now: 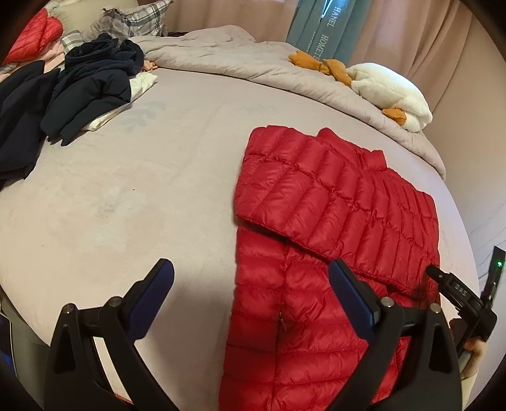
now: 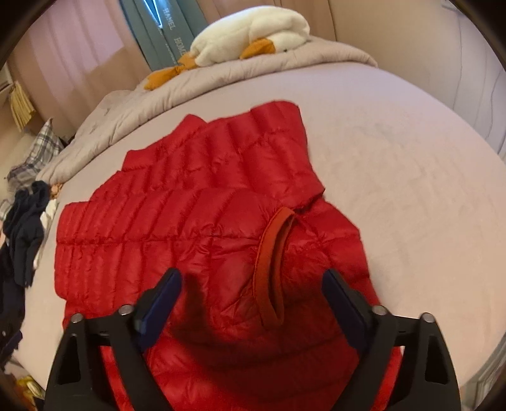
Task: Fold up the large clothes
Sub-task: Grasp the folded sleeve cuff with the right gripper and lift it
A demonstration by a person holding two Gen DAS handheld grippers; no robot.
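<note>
While open, right gripper (image 2: 253,291) hovers — over red jacket (image 2: 177,221) | cuff between fingers

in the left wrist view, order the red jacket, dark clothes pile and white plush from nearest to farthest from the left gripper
From the left gripper, open above the bed:
1. red jacket, right under it, lying to the right.
2. dark clothes pile, far left.
3. white plush, far right on the blanket.
The last two look too close to call.

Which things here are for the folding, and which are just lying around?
For the folding: red jacket, left gripper, right gripper, both open.

Just lying about: dark clothes, white plush duck, grey blanket, checked pillow.
</note>
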